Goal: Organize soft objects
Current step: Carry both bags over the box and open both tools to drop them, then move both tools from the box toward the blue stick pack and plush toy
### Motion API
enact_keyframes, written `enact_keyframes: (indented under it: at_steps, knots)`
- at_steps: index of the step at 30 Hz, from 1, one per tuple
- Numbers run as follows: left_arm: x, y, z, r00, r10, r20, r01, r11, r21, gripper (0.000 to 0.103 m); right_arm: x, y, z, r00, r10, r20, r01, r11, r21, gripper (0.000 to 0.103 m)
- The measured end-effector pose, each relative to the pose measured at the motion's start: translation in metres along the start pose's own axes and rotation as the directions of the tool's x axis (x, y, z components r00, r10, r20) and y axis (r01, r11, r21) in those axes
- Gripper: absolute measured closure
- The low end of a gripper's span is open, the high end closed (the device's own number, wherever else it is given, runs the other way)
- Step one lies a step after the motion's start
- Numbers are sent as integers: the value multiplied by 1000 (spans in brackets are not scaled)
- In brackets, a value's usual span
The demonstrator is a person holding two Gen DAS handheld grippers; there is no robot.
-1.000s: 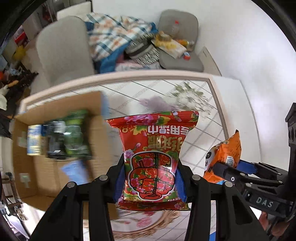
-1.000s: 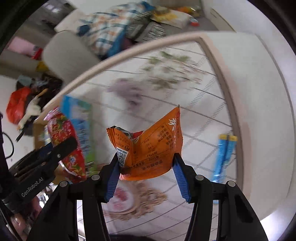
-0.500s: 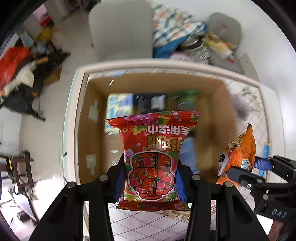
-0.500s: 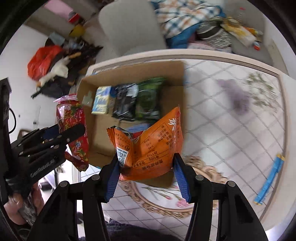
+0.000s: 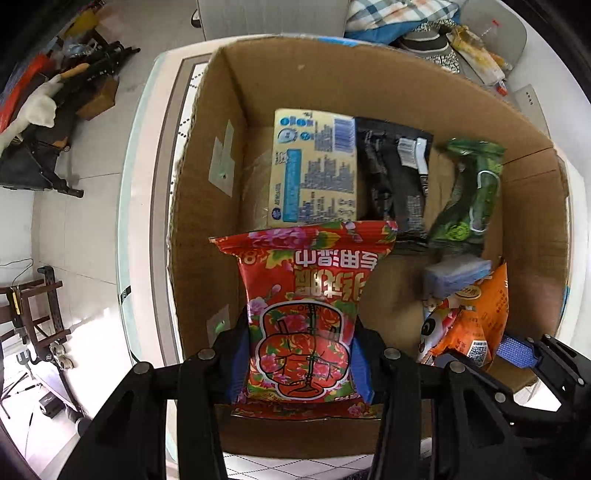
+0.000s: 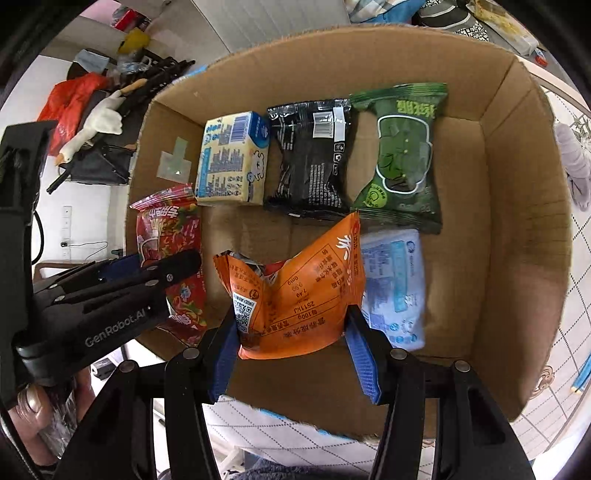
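My left gripper [image 5: 299, 362] is shut on a red flowered pack [image 5: 306, 306] and holds it over the near left part of an open cardboard box [image 5: 332, 74]. My right gripper [image 6: 295, 354] is shut on an orange snack bag [image 6: 299, 291] over the box's near middle. The box [image 6: 517, 221] holds a yellow tissue pack [image 6: 232, 158], a black pack [image 6: 314, 155], a green pack [image 6: 402, 155] and a pale blue pack [image 6: 395, 280]. The left gripper and red pack [image 6: 170, 251] show at the left of the right wrist view.
The box stands on a tiled table [image 6: 569, 332] with a white rim [image 5: 140, 184]. A grey chair with a plaid cloth [image 5: 399, 14] is behind. Clutter lies on the floor [image 5: 55, 96] to the left. A blue stick [image 6: 581, 376] lies on the table at right.
Both grippers have moved left from over the table to over the box, each carrying its pack. The box interior now fills both views.
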State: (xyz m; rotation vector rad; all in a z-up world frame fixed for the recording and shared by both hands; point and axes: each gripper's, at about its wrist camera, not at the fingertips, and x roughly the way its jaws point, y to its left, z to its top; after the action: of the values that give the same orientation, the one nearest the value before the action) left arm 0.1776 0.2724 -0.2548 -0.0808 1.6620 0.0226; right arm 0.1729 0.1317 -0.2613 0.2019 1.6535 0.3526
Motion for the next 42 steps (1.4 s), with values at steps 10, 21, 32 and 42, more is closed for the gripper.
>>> enact_keyframes:
  at_steps: [10,21,32,42]
  knots:
    - [-17,2,-4,1000,-7,29,8,999,-37,51,0,2,5,999,-40,23,39,999,20,28]
    - [-93,-13,-42,979,2,205,2,1000,-23,51,-55,-11,-16,984,-148,100,146,989,23,28]
    - [-151,-26,-86,924,61,377,-42,997,-60,6,-129,-11,-65,946,-210,249,217,976,-1,15]
    - [-176,-42,-109,896,76,437,-47,996,-76,6,-164,-10,-89,922,-223,318,241,970,-17,3]
